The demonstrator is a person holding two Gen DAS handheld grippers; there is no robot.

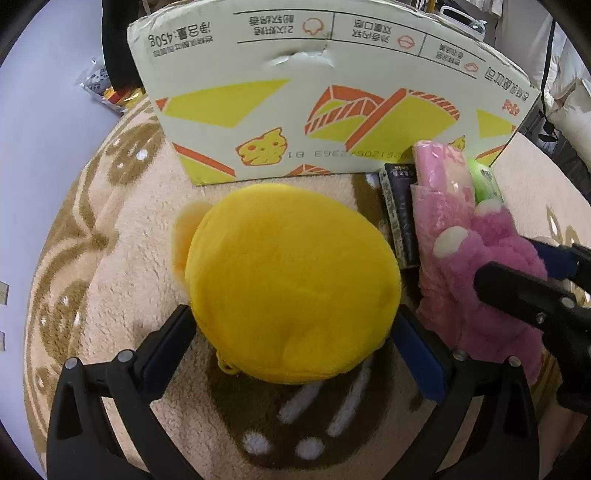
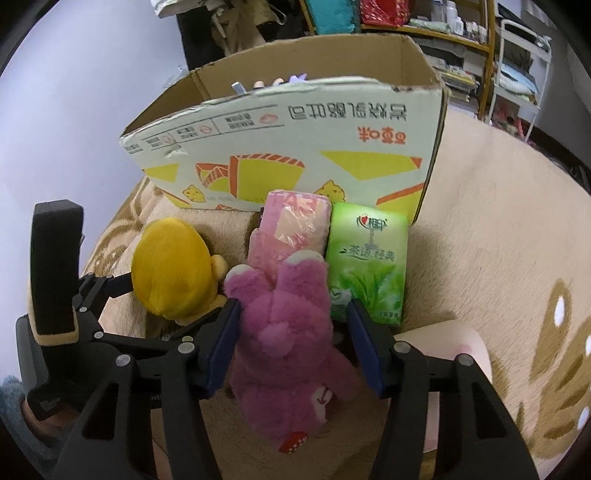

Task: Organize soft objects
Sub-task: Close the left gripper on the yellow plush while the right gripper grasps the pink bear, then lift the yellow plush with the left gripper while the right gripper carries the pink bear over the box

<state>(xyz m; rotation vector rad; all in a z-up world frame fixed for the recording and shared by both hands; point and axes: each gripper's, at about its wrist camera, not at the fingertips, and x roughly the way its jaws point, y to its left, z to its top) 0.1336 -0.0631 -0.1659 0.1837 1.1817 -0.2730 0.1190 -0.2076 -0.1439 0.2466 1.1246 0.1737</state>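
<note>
beige rug [image 2: 498,221], shelves [image 2: 461,33] behind
</note>
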